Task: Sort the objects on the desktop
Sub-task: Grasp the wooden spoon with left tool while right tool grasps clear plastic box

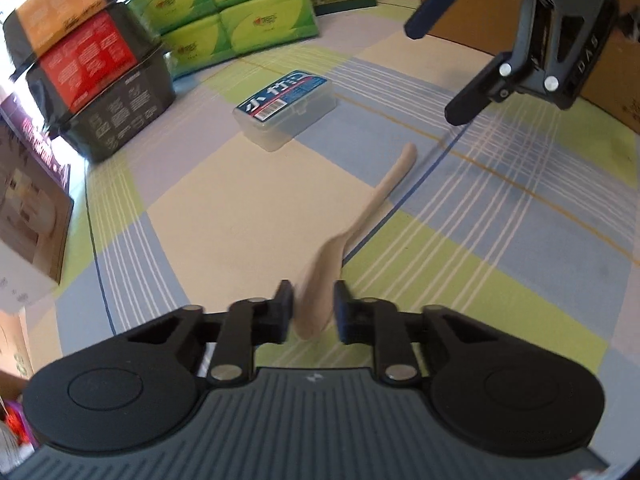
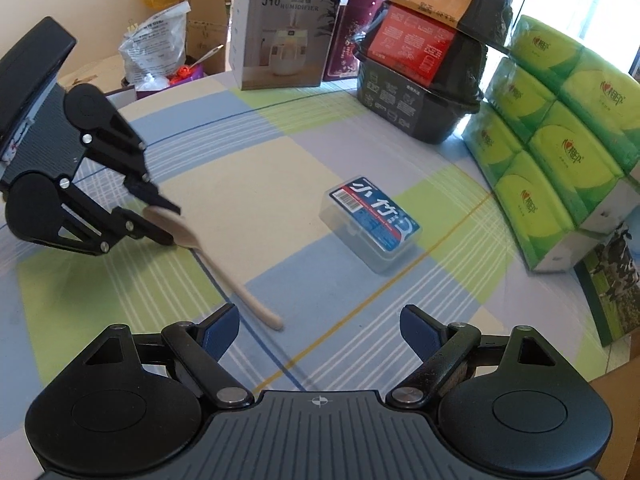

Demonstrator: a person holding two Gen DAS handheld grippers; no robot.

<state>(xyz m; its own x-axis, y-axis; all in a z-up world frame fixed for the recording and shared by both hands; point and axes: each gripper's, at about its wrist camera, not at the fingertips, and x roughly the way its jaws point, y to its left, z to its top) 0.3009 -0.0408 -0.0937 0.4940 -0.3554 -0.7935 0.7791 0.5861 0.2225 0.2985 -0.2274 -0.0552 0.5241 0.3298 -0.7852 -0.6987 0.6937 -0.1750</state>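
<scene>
1. The left claw (image 1: 311, 306) gripped the bowl end of the wooden spoon (image 1: 370, 208) at the lower centre of its view.
2. The spoon's long axis ran up and right, its handle tip toward the right claw (image 1: 434, 76).
3. The right claw stood wide open and held nothing.
4. A clear box (image 1: 286, 108) lay on the checked desk (image 1: 224, 216), with stacked packages behind it.

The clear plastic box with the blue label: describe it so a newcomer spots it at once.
Start at the wall of green tissue packs along the checked tablecloth. In front of them, alone on the cloth, lies the clear plastic box. Its blue-and-red label with white characters and see-through walls set it apart from the wooden spoon nearby.
</scene>
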